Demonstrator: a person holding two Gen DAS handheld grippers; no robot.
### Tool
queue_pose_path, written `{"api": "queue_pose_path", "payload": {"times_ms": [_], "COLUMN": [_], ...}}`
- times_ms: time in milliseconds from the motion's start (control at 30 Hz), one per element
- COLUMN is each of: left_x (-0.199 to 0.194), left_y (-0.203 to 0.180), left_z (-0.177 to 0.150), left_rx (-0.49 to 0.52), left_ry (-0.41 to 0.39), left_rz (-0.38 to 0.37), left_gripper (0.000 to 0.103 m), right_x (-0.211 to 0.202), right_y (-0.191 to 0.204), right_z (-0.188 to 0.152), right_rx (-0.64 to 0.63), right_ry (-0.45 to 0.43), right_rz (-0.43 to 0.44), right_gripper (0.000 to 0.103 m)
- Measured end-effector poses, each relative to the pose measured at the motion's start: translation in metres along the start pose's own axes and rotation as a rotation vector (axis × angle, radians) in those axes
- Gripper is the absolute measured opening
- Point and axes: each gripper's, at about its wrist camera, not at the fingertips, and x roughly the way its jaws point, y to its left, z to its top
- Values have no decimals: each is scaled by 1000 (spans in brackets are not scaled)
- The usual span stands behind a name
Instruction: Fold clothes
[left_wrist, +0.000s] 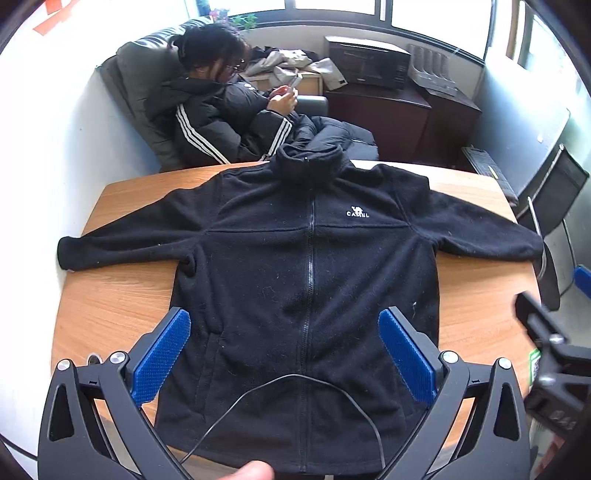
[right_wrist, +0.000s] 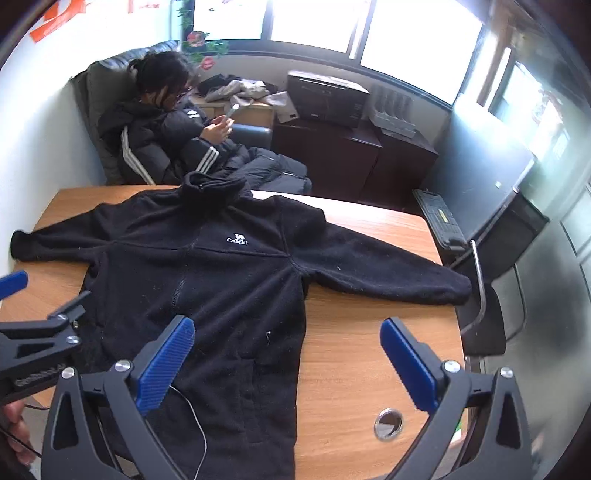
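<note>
A black fleece jacket (left_wrist: 306, 266) with a white CAMEL logo lies flat, front up and zipped, on the wooden table (left_wrist: 110, 295), both sleeves spread out. My left gripper (left_wrist: 284, 325) is open and empty above the jacket's lower body. My right gripper (right_wrist: 288, 332) is open and empty above the jacket's right hem edge and bare table (right_wrist: 369, 332). The jacket (right_wrist: 207, 273) fills the left of the right wrist view. The left gripper's body (right_wrist: 40, 332) shows at that view's left edge. A thin cable (left_wrist: 295, 380) lies over the hem.
A person in a black striped coat (left_wrist: 221, 110) sits on a sofa behind the table. A dark cabinet (left_wrist: 399, 110) with a box stands by the windows. A chair (right_wrist: 484, 306) stands at the table's right end. A round metal grommet (right_wrist: 388, 422) sits in the tabletop.
</note>
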Motion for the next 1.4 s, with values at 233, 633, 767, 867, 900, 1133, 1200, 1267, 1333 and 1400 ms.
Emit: {"api": "queue_pose_path", "payload": {"times_ms": [233,633,767,867,900,1133,1200,1267,1333,1400], "left_x": [-28,-44,-41,-39,-37,-23,-18,-13,-8,-4], "left_y": [-26,-74,-73,-70,-69,-77,-83,-88,-97,-108], "left_z": [24,50,53,55,56,55,56,58,61,63], "left_rx": [-25,-31,-24,-17,-14,25,37,49,60,68], "left_ry": [-90,-147,-145,-141,-139,-111,-105,-101,-98,-94], "left_rz": [95,193,176,158,151,85,68,51,41,39], "left_gripper": [103,103,103,103,103,103,103,103,103,103], "right_x": [5,19,17,17,17,20,21,23,27,29], "right_y": [-39,-48,-41,-38,-37,-34,-37,-41,-50,-60], "right_z": [25,47,49,50,50,50,49,49,49,50], "right_rx": [59,-28,-23,-15,-12,-13,-21,-23,-21,-21], "right_ry": [-10,-58,-49,-41,-39,-10,5,15,30,45], "right_rz": [172,134,103,79,71,-17,-63,-87,-111,-107], "right_gripper": [103,103,103,103,103,103,103,103,103,103]}}
